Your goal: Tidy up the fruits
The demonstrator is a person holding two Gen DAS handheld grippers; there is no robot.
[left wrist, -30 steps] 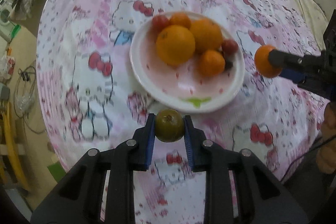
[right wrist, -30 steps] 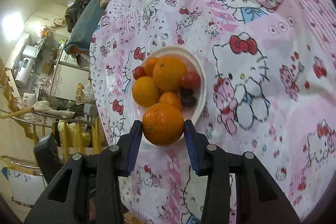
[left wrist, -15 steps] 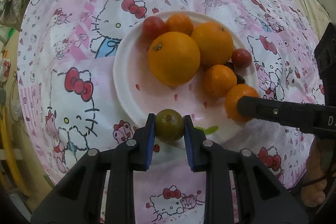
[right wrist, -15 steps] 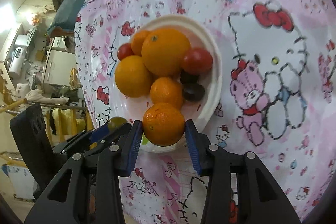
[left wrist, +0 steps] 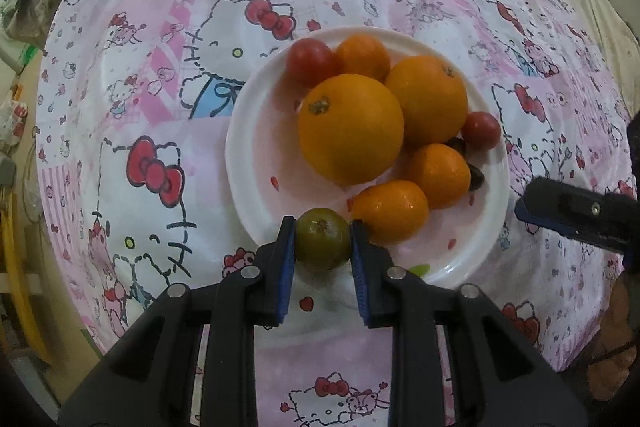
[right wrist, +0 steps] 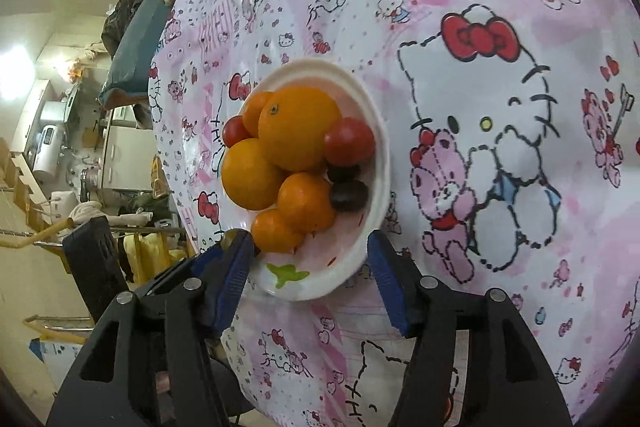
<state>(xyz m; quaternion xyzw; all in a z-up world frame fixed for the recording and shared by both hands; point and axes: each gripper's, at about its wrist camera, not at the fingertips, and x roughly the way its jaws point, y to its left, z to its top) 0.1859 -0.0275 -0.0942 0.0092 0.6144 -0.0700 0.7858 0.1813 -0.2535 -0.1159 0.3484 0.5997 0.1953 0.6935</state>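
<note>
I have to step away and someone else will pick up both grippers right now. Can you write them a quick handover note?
Left gripper: shut on a green fruit, held at the near rim of the white plate.
Right gripper: open, nothing in it, near the plate's edge.
Done: five oranges, two red tomatoes and two dark fruits sit on the plate; the nearest orange lies right beside the green fruit.
Left: set the green fruit on the plate and let go.

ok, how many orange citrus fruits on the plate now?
5 on the white round plate: large front, large behind, small rear, small right, small near. More could be hidden underneath.
</note>
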